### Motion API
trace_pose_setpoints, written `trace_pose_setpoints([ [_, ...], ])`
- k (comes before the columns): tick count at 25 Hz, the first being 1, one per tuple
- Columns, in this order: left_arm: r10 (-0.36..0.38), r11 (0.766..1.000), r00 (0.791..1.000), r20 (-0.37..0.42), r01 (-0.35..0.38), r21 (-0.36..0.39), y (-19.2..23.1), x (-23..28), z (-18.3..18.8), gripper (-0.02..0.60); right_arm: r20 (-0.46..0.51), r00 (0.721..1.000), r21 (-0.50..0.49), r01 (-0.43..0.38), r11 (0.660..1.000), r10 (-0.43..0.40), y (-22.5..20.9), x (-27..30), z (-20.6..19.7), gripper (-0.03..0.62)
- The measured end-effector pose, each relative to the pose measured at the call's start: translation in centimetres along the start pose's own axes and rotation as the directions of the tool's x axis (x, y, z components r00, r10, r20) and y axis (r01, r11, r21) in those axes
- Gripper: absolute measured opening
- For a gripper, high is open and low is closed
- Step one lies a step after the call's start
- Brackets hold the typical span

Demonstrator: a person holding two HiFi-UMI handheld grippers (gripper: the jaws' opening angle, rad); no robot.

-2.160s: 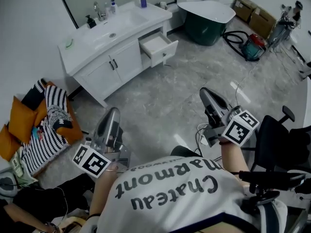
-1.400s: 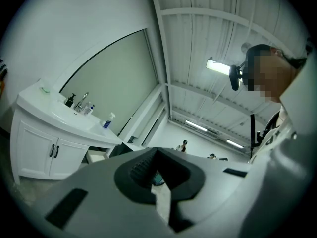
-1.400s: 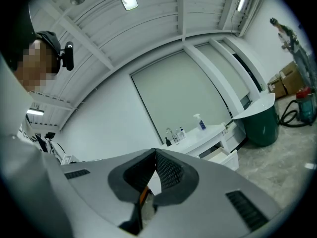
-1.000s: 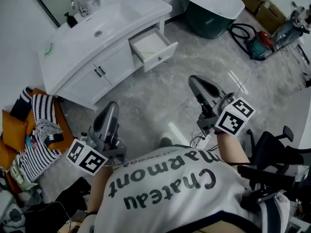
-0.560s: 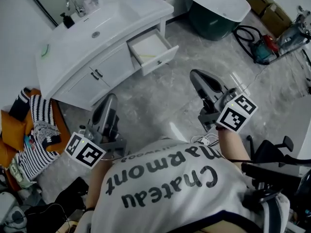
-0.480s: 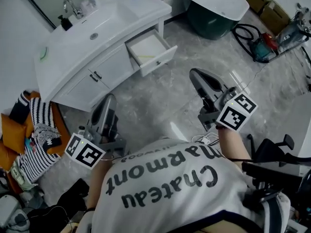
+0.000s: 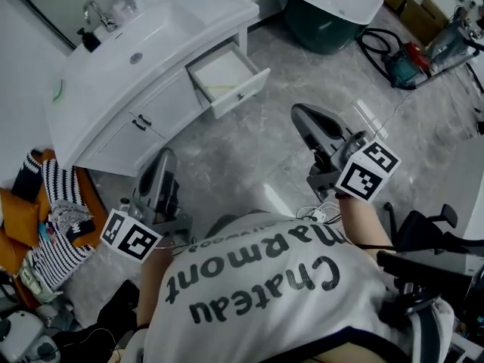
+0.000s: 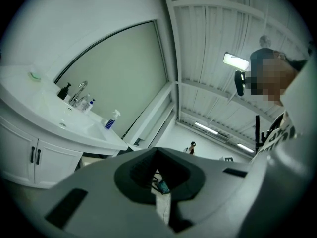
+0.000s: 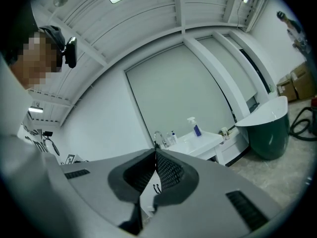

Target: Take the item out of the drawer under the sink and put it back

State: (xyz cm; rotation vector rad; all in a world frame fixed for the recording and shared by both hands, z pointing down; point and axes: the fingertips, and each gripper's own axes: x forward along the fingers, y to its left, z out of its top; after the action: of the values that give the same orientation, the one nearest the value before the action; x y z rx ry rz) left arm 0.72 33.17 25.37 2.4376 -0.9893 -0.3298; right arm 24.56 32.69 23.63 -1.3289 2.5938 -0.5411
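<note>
Closing the gap to the vanity [image 7: 91,74] looks like the step in hand to me, since both grippers hang well short of it over bare floor. The drawer [image 7: 246,93] at the right end of that vanity, just beside the cabinet doors [image 7: 144,119], is already pulled out. The item [image 7: 221,88] lies inside it, a thin pale stick-like thing near the front wall, too small for me to say what it is. The left gripper [image 7: 165,157] has its jaws pressed together with nothing between them. The right gripper [image 7: 297,112] is the same, pads meeting in a tight seam and nothing held, and both gripper views show that plainly. Both point roughly level toward the far side of the room. My take on doing this well: use the right gripper, since in the head view it sits a bit closer to the drawer. Spread the jaws before crossing the drawer rim rather than inside it. Tip the nose down so the pads straddle the stick across its narrow side, and come in from above so the drawer front doesn't get bumped shut. A thin thing lying flat on the drawer floor will probably be fiddly, so I'd go slow and low.
</note>
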Motion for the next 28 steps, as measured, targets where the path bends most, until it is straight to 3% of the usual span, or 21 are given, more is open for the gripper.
trace_pose_setpoints([
  [5,0.001,0.998,1.0,-0.011,-0.002,-0.056,0.7,0.6,-0.4,0.008,-0.01,1.0,0.048,0.016,0.999,-0.016,-1.0,0.3,-0.9,0.011],
  [11,-0.029,0.999,0.999,-0.046,0.027,-0.041,1.6,2.8,-0.1,0.008,-0.012,0.999,0.062,0.037,0.997,-0.037,-1.7,1.1,-1.4,0.011],
  [18,-0.142,0.99,0.985,-0.098,0.14,-0.024,2.9,7.7,1.9,0.008,0.029,0.994,0.091,0.103,0.99,-0.106,-3.3,3.3,-0.3,0.011],
  [28,-0.237,0.97,0.958,-0.16,0.243,0.016,6.8,12.9,6.0,0.008,0.087,0.981,0.077,0.169,0.983,-0.175,-4.5,8.7,2.0,0.011],
])
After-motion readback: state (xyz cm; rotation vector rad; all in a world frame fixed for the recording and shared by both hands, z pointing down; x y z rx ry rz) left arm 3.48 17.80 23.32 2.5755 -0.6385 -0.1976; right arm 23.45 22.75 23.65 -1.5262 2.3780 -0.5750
